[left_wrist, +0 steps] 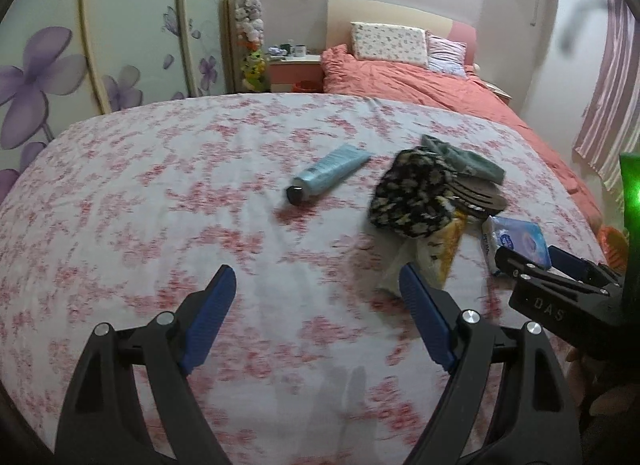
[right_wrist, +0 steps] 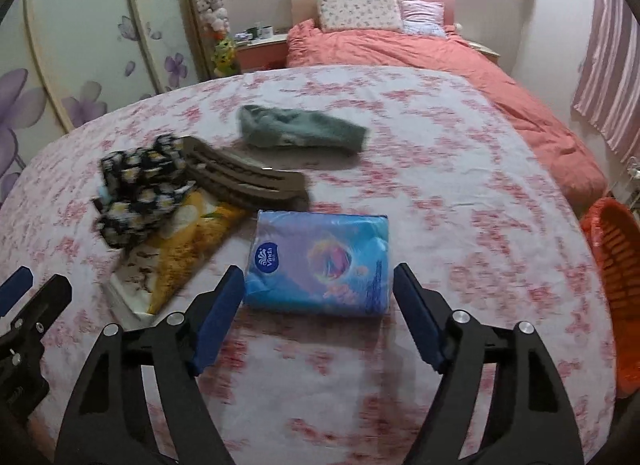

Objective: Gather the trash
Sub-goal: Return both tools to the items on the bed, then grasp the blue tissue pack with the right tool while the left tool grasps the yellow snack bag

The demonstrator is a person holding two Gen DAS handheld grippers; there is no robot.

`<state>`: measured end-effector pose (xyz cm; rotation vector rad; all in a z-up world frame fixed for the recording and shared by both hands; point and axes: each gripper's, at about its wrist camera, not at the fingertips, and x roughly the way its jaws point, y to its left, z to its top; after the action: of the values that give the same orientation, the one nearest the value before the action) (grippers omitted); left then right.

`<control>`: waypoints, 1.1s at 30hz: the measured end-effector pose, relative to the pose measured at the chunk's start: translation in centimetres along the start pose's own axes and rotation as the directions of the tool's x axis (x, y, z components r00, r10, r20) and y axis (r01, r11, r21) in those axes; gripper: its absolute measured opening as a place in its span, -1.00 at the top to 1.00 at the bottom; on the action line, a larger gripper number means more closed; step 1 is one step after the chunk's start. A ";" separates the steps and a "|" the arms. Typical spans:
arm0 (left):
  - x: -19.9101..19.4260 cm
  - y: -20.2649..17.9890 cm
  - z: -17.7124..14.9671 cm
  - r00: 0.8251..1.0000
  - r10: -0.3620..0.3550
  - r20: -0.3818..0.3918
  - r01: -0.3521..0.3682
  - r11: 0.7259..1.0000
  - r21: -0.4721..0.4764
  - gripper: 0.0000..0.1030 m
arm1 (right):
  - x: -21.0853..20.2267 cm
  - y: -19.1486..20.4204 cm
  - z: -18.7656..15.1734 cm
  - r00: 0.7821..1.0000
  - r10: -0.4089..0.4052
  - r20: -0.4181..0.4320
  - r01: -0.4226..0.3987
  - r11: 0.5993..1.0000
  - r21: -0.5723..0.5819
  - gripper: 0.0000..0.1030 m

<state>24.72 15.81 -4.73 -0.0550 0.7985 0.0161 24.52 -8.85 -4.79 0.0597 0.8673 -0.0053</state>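
I'm holding the right hand-held gripper (right_wrist: 318,297) released, jaws spread w/ nothing clamped, lined up on the blue tissue pack (right_wrist: 320,261). The pack is lying flat on the floral-covered bed (right_wrist: 460,185), towards its right edge, and the near corners are sitting just between my pads but not pressed. The left hand-held gripper (left_wrist: 318,297) is also released & empty, hanging over bare cover nr the front edge.

Beside the pack, to its left, the yellow wrapper (right_wrist: 180,253) is lying partly under the black floral cloth (right_wrist: 140,189); I'm reading the wrapper as the trash, though blur makes that a guess. The brown slatted piece (right_wrist: 244,179) is touching the pack's far edge, the grey-green cloth (right_wrist: 300,131) is further back, and the blue tube (left_wrist: 328,175) is sitting nr the middle.

The orange basket (right_wrist: 616,285) is standing just off the right edge, prob. the drop spot.

To do this well: I'm aiming to come down square, pads on the pack's long sides, closing slowly so the soft pack isn't squirting out, & keeping clear of the brown piece.
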 end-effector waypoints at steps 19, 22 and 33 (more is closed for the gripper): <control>5.6 -8.6 1.2 0.995 0.000 -0.100 0.012 0.992 0.128 -0.38 | 0.5 -7.6 -0.5 0.999 -0.035 -0.025 0.038 0.993 0.110 -0.58; 6.1 -8.5 1.4 0.994 -0.007 -0.112 0.020 0.994 0.111 -0.19 | 0.5 -7.4 -0.6 0.998 -0.051 -0.023 0.053 0.995 0.090 -0.45; 6.5 -8.4 1.7 0.994 0.004 -0.109 0.008 0.994 0.112 -0.17 | 0.3 -9.1 -0.7 0.996 -0.089 -0.028 0.092 0.990 0.104 -0.44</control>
<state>30.82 7.50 -7.83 0.0500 0.9074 -0.0343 23.91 -17.87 -5.89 0.1193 0.8920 -0.1357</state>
